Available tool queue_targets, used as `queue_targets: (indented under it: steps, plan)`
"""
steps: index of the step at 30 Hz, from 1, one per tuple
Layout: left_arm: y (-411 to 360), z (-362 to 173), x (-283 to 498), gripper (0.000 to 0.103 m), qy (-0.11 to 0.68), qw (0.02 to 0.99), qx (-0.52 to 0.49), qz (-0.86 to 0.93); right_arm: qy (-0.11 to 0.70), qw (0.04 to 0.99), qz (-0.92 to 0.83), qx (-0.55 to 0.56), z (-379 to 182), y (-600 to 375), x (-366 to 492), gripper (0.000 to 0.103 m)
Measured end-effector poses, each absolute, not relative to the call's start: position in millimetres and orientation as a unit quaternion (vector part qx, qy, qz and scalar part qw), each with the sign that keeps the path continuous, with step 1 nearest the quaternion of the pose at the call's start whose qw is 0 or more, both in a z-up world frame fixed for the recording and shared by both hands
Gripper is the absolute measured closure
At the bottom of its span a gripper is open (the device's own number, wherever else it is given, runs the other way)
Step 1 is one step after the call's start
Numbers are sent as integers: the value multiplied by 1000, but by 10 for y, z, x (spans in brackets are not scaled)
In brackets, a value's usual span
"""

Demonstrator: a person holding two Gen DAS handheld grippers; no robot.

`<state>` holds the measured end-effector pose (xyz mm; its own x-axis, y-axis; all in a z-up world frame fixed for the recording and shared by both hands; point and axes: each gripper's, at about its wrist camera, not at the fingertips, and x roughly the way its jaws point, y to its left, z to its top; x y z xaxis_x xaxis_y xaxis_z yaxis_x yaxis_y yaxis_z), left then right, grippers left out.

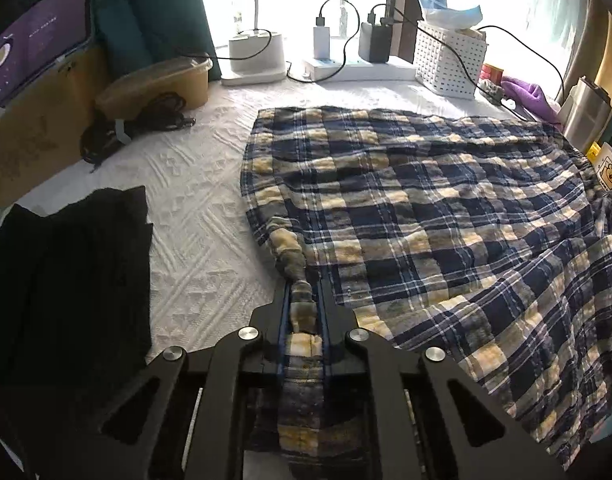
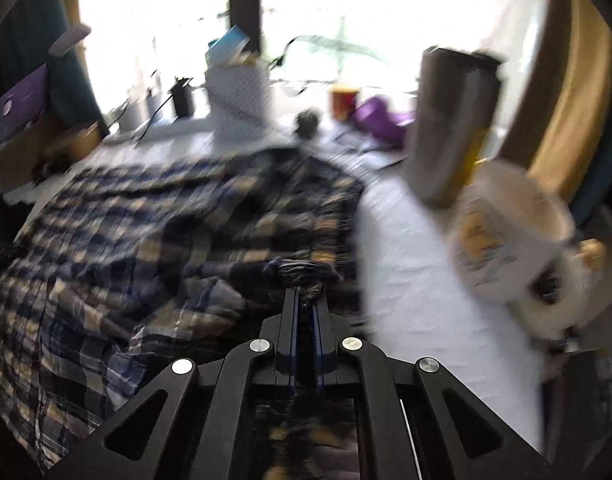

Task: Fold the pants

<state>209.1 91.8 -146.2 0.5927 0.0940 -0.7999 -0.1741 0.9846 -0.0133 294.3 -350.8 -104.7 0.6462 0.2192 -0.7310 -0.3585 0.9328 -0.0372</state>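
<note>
Left gripper (image 1: 303, 280): jaws clamped on a bunched-up bit of the plaid pants (image 1: 426, 208), near corner of the fabric.
Right gripper (image 2: 306, 292): jaws pinched nearly together on another scrunched edge of the same pants; this view is pretty blurry.
Pants: one pair, navy/yellow/white plaid, spread mostly flat on the white textured desk (image 1: 193, 208); long axis seems to run left to right across the left view, can't tell which end is the waist.
Black cloth (image 1: 73, 272): one folded dark piece, left of the pants, not touching.
Mug (image 2: 506, 232): one, white, right of the pants.
Farther back: one white slotted basket (image 1: 446, 60), chargers and cables by the window.
</note>
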Motion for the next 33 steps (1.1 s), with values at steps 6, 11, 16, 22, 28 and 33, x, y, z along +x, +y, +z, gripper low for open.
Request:
queue_targets:
  steps: [6,11,16,22,28,33]
  plan:
    - [938,-1532,2176,91,454,885,-48,85,434,885,137,-95,-1375,-3703,3080,97]
    - [969,-1470,2132,86,459,882,-65,84,425,892,142,-64,-1324,-3854,3028,96]
    - [1030,-1295,1921,65,438,891,-87,81,404,904,125,-64,-1152,-4000,2768,67]
    - [927,-1188,1613,57,427,896,-112,41,382,914,133,-30,-991,-4165,2388,50]
    - [771,-1278,1420,43,438,893,-101,9,385,906,172,-29,-1031,-4104,2088,50]
    - [704,-1362,1300,30,442,891,-105,-13,394,903,169,-19,-1158,-4095,1980,50]
